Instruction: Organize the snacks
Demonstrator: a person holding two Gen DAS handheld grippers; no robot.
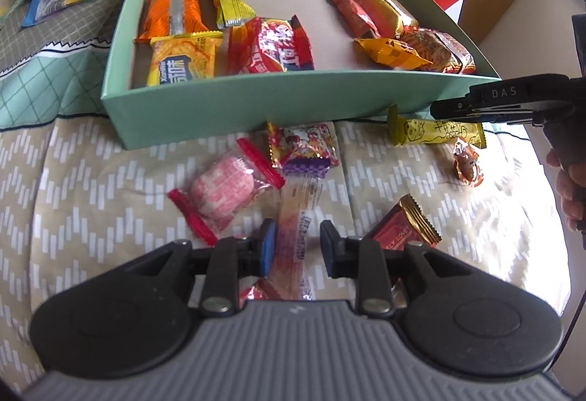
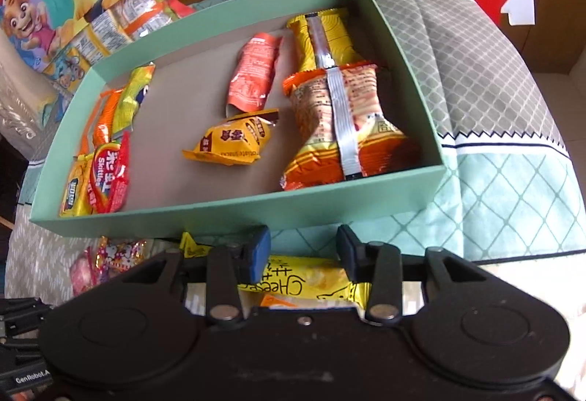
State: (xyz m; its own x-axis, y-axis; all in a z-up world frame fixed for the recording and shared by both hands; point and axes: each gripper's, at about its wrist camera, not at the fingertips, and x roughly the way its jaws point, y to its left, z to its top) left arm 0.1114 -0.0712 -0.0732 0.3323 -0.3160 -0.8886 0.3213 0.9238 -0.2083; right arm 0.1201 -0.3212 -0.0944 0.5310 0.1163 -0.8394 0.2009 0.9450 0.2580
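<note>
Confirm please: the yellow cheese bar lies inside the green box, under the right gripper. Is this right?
Not quite. The yellow cheese bar lies outside the green box, on the cloth in front of its near wall, under the right gripper. The left wrist view shows this clearly.

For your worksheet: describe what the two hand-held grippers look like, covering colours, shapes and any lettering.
The left gripper has a ribbed grey body, two round black discs, black linkage arms with silver rivets, and one blue and one dark pad. The right gripper is built alike but its body is black; seen from the left wrist view, its side reads "DAS". A black part marked "GenRobot.A" shows at its lower left.
</note>
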